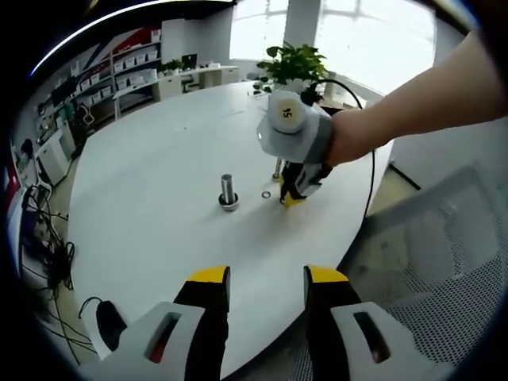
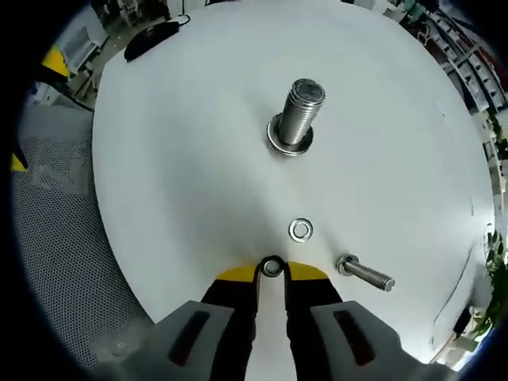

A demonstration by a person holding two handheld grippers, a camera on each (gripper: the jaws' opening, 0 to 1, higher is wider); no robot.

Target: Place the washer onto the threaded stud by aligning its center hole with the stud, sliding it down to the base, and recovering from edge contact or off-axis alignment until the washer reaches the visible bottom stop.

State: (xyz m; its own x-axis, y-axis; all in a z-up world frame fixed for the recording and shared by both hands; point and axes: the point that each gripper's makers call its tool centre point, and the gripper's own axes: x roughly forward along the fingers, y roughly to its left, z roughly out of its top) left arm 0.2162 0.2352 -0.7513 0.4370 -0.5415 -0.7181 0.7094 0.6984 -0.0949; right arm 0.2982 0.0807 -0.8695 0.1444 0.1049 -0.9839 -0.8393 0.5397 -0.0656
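We see a bright room lit by daylight from the windows (image 1: pixel 333 32), which blow out to white glare in the left gripper view. The white table (image 2: pixel 198 143) reflects evenly, with soft, faint shadows beneath objects. Fisheye bending curves the edges strongly, and detail softens and blurs toward each view's border

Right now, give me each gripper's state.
Left gripper: open, holding nothing, hovering off the table's edge.
Right gripper: shut on a washer, low over the table near the stud.
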